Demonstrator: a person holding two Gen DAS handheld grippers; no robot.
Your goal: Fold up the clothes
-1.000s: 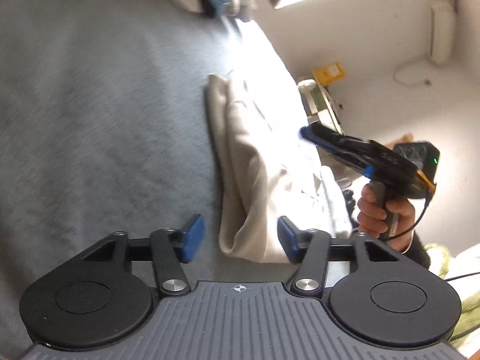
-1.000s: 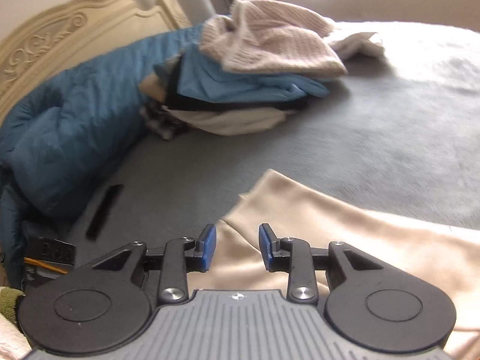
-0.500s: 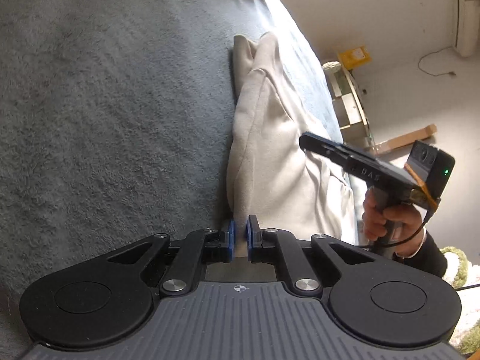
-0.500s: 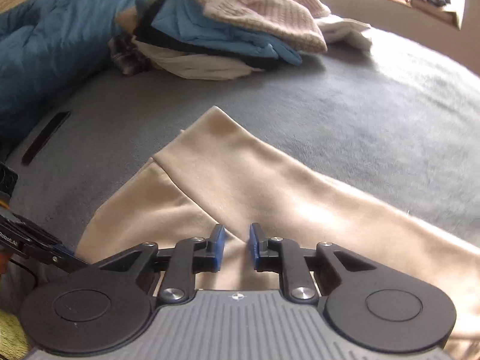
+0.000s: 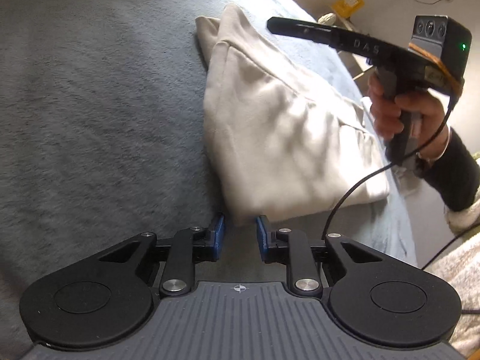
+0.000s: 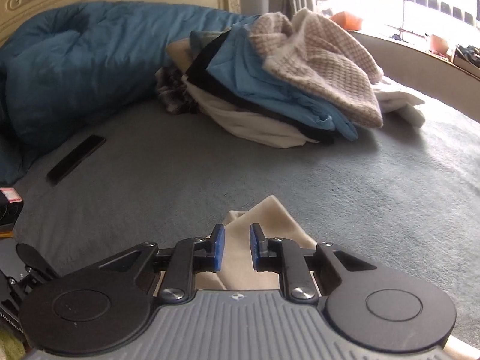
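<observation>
The left gripper (image 5: 239,234), jaws just reopened, sits off the garment (image 5: 279,138) corner, gripping nothing. The right gripper (image 6: 235,247), slightly parted over the far end, seems to pinch nothing. The fold lies on the bed (image 5: 90,105) — next, square it or fetch from the pile (image 6: 270,90).

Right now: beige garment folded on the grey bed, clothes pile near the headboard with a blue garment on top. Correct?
Not quite. In the right wrist view the clothes pile is topped by a beige waffle-knit sweater; the blue garment lies under it. The beige garment and grey bed are as stated.
</observation>
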